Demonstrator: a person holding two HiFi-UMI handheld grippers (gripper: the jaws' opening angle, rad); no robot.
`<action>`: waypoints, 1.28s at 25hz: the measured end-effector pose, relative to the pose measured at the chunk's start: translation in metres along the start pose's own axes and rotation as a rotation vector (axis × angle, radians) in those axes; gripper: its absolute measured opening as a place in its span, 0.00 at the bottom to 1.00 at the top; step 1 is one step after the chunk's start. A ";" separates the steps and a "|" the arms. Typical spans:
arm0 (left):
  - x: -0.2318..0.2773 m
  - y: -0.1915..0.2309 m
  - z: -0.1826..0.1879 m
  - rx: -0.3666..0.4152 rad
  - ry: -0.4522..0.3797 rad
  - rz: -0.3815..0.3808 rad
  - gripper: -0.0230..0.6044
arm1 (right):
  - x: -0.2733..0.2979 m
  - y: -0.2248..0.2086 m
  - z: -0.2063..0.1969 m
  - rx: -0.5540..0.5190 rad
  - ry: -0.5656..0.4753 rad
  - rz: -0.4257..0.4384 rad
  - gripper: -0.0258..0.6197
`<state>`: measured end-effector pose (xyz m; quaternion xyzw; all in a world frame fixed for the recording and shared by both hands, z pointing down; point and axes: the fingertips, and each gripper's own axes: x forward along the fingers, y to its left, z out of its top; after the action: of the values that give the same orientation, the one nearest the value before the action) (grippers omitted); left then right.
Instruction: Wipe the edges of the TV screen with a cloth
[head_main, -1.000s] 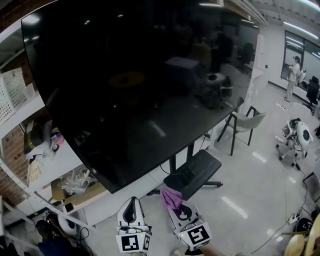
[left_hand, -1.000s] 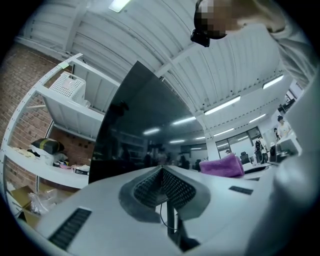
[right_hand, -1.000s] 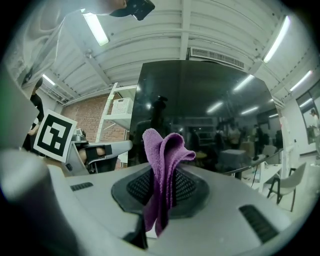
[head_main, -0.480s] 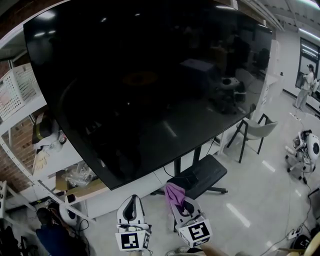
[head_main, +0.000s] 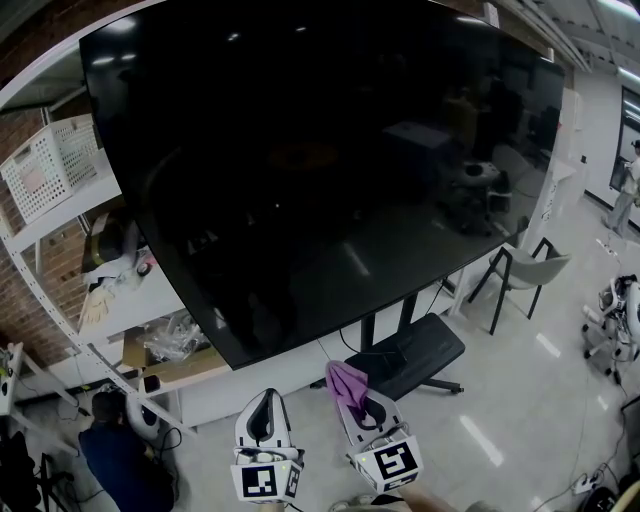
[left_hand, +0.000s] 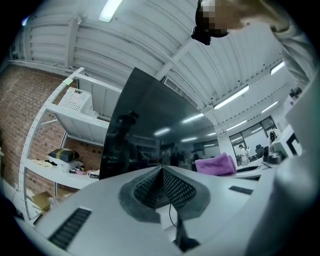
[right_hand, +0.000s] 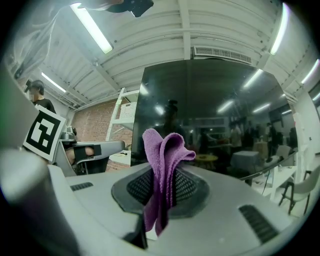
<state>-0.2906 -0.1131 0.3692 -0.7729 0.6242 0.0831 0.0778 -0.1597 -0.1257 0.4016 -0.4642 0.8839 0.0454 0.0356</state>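
Note:
A large black TV screen (head_main: 320, 160) on a stand fills the head view, and its lower left corner (head_main: 235, 362) hangs just above both grippers. My right gripper (head_main: 352, 392) is shut on a purple cloth (head_main: 347, 385), which sticks up folded between its jaws (right_hand: 162, 165). The screen (right_hand: 210, 125) stands ahead of it in the right gripper view. My left gripper (head_main: 266, 407) is shut with nothing in it, its jaws pressed together (left_hand: 162, 172). The TV's left edge (left_hand: 112, 135) and the cloth (left_hand: 216, 164) show in the left gripper view.
White shelving (head_main: 60, 230) with a basket (head_main: 50, 175) and clutter stands left of the TV. The black stand base (head_main: 405, 355) lies on the floor below the screen. A chair (head_main: 525, 270) and wheeled equipment (head_main: 615, 310) sit to the right.
The head view has swung right and up, so the TV sits further right and fuller in frame. Both grippers keep their places at the bottom, the cloth still held.

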 end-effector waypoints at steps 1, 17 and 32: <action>-0.002 0.002 0.001 -0.002 -0.001 0.003 0.06 | 0.000 0.003 0.000 -0.001 0.000 0.003 0.12; 0.007 0.063 0.065 0.048 -0.023 -0.024 0.06 | 0.078 0.055 0.170 -0.355 -0.197 0.044 0.12; 0.057 0.134 0.223 0.144 -0.221 -0.057 0.06 | 0.177 0.148 0.467 -1.247 -0.471 -0.200 0.12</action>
<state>-0.4169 -0.1451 0.1369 -0.7689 0.5939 0.1204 0.2038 -0.3721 -0.1341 -0.0738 -0.4551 0.6138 0.6437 -0.0434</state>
